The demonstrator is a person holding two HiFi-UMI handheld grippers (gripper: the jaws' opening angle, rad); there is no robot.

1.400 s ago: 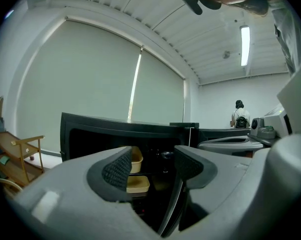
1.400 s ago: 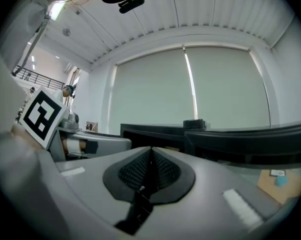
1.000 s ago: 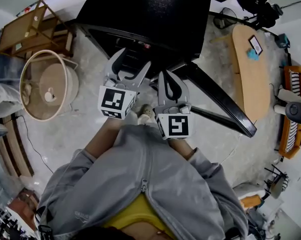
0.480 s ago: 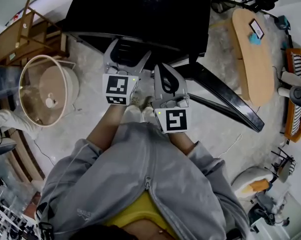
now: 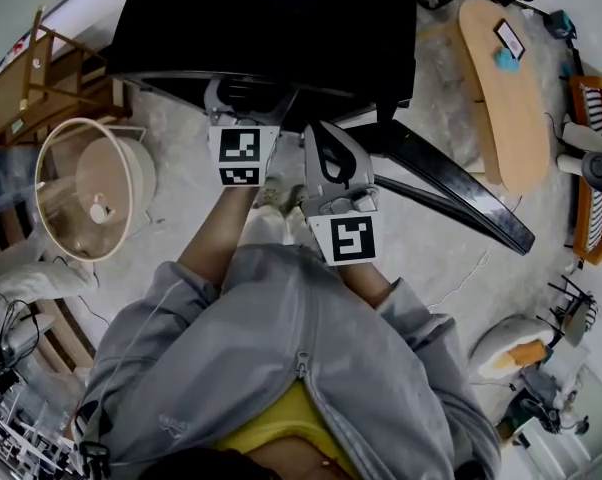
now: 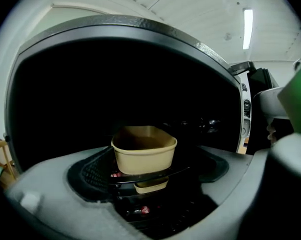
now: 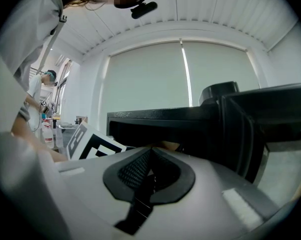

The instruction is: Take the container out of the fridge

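The left gripper reaches into the open black fridge at the top of the head view. Its jaws are opening wide with nothing pressed between them. The tan container sits ahead of them at the centre of the left gripper view, on a glass shelf, untouched. The right gripper hangs outside at mid-frame, jaws together and empty. If the left jaws close before they reach the walls, they would likely pinch only the near rim, and the lidless container could tip or skid back along the shelf. Whether it holds anything is too dark to tell. A jaw could also catch the fridge's front edge on the way out. Counted: one fridge with one door swung toward the lower right, two grippers, one container, and one smaller tan shape under the shelf, perhaps a second tub or a reflection.
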